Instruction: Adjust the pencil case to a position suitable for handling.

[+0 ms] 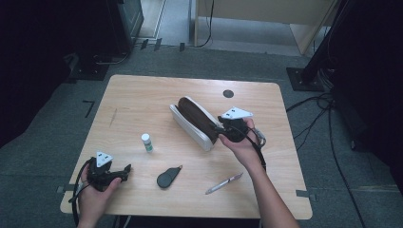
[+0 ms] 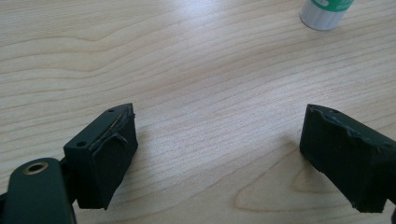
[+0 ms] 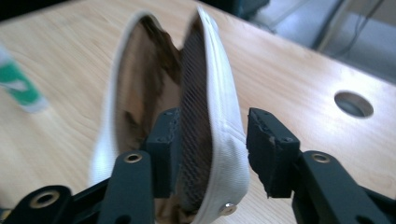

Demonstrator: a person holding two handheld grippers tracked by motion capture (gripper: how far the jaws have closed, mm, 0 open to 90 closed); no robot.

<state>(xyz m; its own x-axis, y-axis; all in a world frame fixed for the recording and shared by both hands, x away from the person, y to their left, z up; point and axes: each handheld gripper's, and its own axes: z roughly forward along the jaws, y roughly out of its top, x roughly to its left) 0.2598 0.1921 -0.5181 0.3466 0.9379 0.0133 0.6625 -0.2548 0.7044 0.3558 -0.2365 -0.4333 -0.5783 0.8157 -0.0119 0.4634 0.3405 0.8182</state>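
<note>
- My right claw (image 3: 210, 154) straddles one white wall of the open pencil case (image 1: 195, 121) mid-desk (image 1: 142, 95), jaws not yet pinched; the case's long axis runs away from it.
- My left claw (image 2: 217, 154) gapes empty, well apart.

The open white fabric pencil case with brown lining (image 1: 194, 121) lies at the middle of the light wooden counter (image 1: 142, 95); the small white bottle with green label (image 1: 147, 142) stands left of it; nearer, the dark teardrop-shaped pouch (image 1: 167, 177) lies left of the silver pen (image 1: 224, 183); the round hole (image 1: 228, 93) sits far right.
</note>
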